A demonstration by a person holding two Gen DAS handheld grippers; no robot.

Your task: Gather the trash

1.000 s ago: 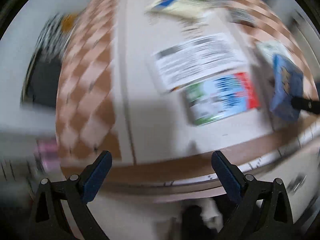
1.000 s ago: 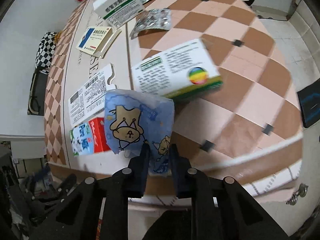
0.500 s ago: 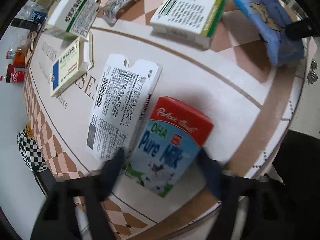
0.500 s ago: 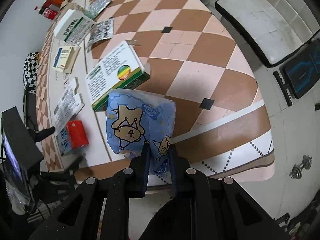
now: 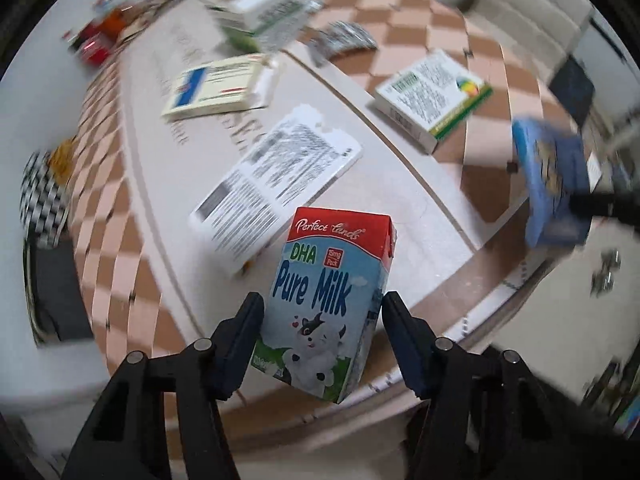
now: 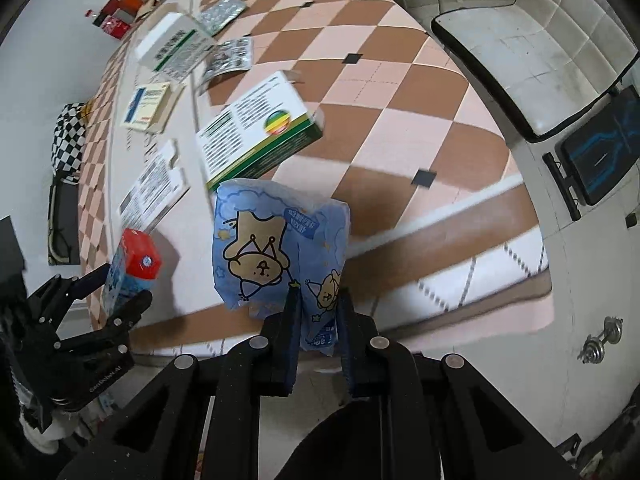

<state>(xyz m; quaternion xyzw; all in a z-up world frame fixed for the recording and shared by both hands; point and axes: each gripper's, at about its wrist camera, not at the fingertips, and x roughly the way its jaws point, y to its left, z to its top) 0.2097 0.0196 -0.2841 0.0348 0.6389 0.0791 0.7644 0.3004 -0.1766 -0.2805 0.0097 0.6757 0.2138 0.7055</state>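
Milk carton (image 5: 324, 304) now lifted, red top forward, left fingers (image 5: 240, 336) closing on it, right fingers (image 6: 292, 320) clamping tissue pack (image 6: 280, 248).

Premises read as a private home, living or dining area. Evidence: a table (image 6: 400, 80) with a pink-and-brown checked cloth, ahead of and below the right claw, strewn with household packaging, including medicine boxes (image 6: 256, 132), foil blister strips (image 6: 230, 56) and a printed leaflet (image 5: 276, 176). Right of that claw stands a white padded bench seat (image 6: 532, 60); a small dumbbell (image 6: 602, 340) lies on the pale floor at lower right
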